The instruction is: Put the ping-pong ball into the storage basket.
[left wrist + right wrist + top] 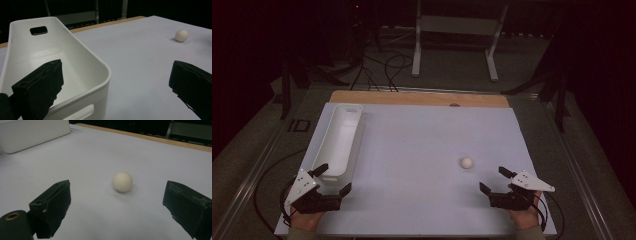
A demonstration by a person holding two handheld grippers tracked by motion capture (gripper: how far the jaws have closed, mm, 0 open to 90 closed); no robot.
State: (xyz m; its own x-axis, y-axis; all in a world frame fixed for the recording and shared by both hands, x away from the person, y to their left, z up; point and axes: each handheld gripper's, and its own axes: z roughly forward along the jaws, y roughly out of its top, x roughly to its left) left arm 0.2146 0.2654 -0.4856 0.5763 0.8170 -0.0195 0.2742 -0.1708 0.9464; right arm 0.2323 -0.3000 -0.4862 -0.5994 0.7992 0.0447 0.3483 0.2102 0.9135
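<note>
A small white ball (467,162) lies on the pale table sheet (422,150), right of centre. My right gripper (495,181) rests near the front right edge, open, its jaws aimed at the ball (122,181) a short way ahead, with nothing between them. A long white bin (339,140) stands empty along the left side of the sheet. My left gripper (333,179) sits at the bin's near end, open, one jaw over the bin's near rim (82,92) and the other over the sheet. The ball (181,35) lies far off to its right.
A wooden strip (419,98) shows along the sheet's far edge. Beyond the table stand a white metal frame (457,30) and black cables (382,70) on the dark floor. A cable trails from each gripper at the front corners.
</note>
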